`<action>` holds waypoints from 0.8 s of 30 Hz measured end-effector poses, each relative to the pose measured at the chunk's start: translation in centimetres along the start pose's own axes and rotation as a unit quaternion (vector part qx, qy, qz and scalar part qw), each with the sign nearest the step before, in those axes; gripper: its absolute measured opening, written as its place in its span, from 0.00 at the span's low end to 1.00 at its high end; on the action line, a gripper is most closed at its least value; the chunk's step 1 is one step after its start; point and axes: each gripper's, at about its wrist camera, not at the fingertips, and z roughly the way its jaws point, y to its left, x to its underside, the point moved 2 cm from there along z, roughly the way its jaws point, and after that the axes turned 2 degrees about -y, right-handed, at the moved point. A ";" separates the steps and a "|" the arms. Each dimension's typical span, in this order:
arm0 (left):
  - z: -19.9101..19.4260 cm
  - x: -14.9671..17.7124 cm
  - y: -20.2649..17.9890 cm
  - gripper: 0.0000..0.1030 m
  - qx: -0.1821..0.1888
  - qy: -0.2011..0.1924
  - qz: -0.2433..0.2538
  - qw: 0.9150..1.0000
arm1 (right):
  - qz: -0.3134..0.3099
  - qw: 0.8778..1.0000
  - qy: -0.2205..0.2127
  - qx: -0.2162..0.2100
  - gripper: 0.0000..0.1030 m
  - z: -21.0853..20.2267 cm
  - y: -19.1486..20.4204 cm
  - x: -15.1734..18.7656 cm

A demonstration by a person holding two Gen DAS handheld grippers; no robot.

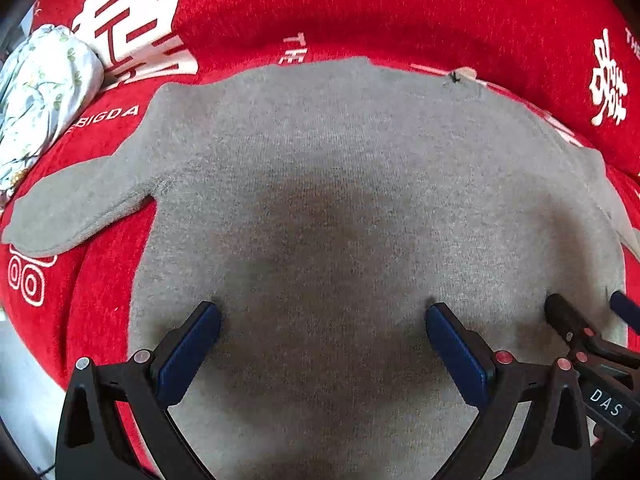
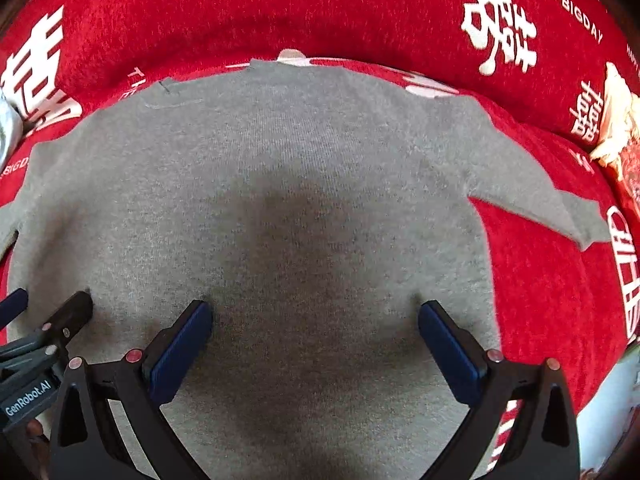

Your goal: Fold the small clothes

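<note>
We are holding our left gripper (image 1: pixel 322 312) over a grey sweater (image 1: pixel 340 200), and its two blue-padded fingers (image 1: pixel 192 348) are standing wide apart with nothing between them. The sweater is lying flat on a red cover (image 1: pixel 360 8) with white printed characters, and it is filling almost all the space in front of this gripper. One sleeve (image 1: pixel 76 204) is stretching out far to the left of the left gripper and is resting on the red cover. Beyond that sleeve, a bundle of floral cloth (image 1: pixel 44 92) is lying at the far left.

Our right gripper (image 2: pixel 314 310) is hovering just beside the left one, above the same sweater (image 2: pixel 280 180). Its fingers (image 2: pixel 450 346) are also spread wide and are grasping nothing. The other sleeve (image 2: pixel 536 196) is reaching out to the right of this gripper. Farther right, a pale crumpled thing (image 2: pixel 616 116) is sitting on the red cover (image 2: pixel 280 4); we cannot tell what it is.

Each gripper is casting a dark shadow on the knit in front of its fingers. We cannot tell whether the fingertips are touching the fabric.
</note>
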 end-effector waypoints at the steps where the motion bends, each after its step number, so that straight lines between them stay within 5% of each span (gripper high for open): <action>1: -0.3 -0.2 0.0 1.00 -0.002 0.005 -0.005 1.000 | -0.004 1.000 -0.008 -0.001 1.00 -0.4 0.1 -0.2; 10: -3.8 -2.2 -1.5 1.00 -0.036 -0.046 0.015 0.998 | 0.013 0.996 -0.084 -0.001 1.00 -4.2 -1.8 -2.3; 24: -4.3 -3.8 -7.0 1.00 -0.041 -0.047 0.042 0.997 | 0.038 0.995 -0.088 -0.001 1.00 -4.3 -7.4 -3.6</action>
